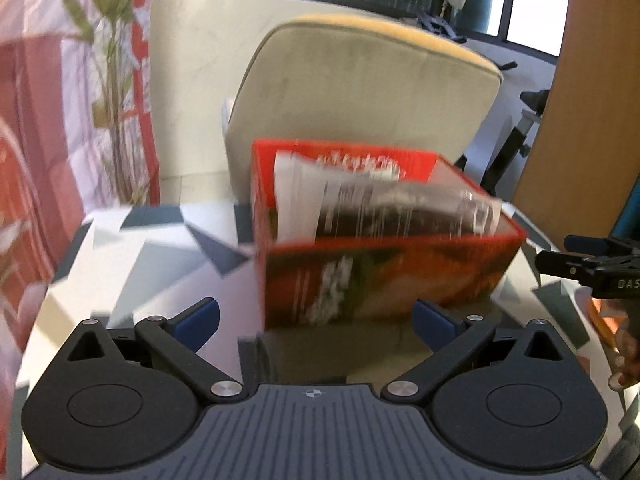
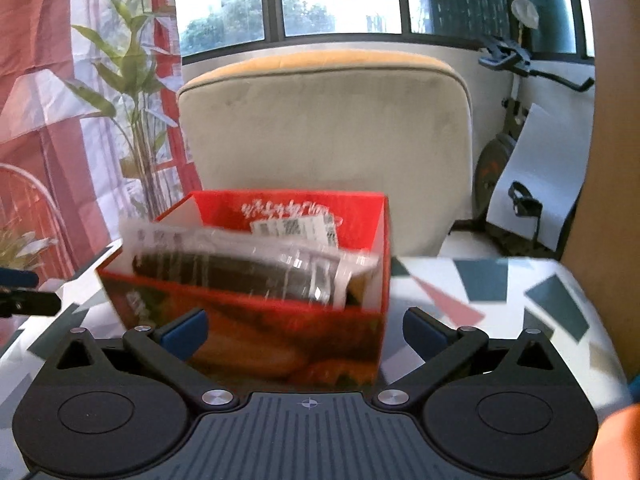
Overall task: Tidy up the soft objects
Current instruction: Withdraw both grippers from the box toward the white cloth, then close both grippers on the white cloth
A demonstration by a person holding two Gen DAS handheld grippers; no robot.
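Note:
A red cardboard box (image 1: 384, 280) stands on the patterned table (image 1: 132, 256). It holds a clear plastic packet with a dark soft item (image 1: 400, 216) and white labels. My left gripper (image 1: 316, 320) is open, its blue pads just short of the box's near wall. In the right wrist view the same box (image 2: 280, 332) and packet (image 2: 240, 272) sit close ahead. My right gripper (image 2: 304, 332) is open, its pads at either side of the box's near wall. Both views are blurred.
A beige chair (image 2: 324, 140) stands behind the table. A red and white curtain (image 1: 40, 140) and a plant (image 2: 132, 80) are at the left, an exercise bike (image 2: 516, 120) at the right. The right gripper shows at the left wrist view's right edge (image 1: 592, 268).

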